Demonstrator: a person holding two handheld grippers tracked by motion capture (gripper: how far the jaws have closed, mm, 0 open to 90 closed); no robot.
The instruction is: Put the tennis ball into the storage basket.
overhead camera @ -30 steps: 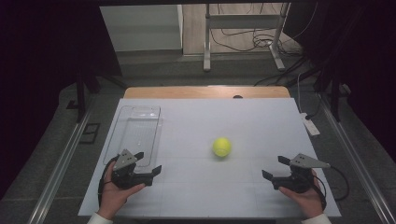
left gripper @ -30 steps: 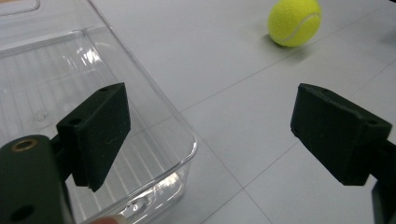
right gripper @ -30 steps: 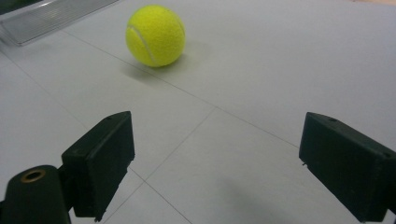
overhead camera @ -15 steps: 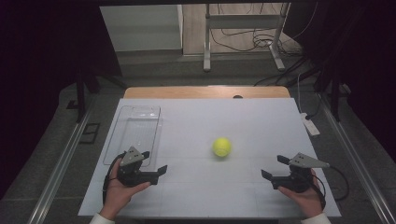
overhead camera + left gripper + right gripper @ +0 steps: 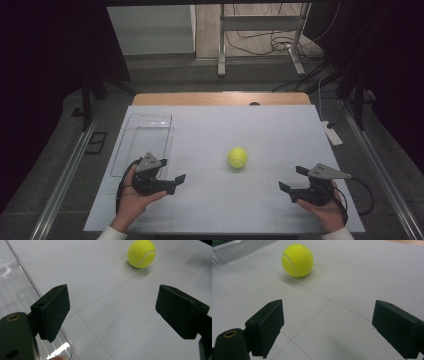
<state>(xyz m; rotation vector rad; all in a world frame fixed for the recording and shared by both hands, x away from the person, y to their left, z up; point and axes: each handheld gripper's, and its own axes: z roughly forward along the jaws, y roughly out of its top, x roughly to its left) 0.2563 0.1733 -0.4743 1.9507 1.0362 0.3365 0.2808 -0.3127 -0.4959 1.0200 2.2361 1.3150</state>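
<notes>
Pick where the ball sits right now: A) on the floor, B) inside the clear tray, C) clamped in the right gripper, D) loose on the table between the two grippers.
D: the ball lies on the bare table, apart from the tray, and both grippers are open and empty.

The ball point(image 5: 297, 260) looks fuzzy yellow felt; the tray point(image 5: 142, 142) is clear glossy plastic; the table point(image 5: 280, 135) is smooth matt white; the jaws are matt black.

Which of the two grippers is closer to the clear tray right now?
The left gripper: it sits right at the clear tray's near corner, while the right gripper is across the table, beyond the tennis ball.
</notes>
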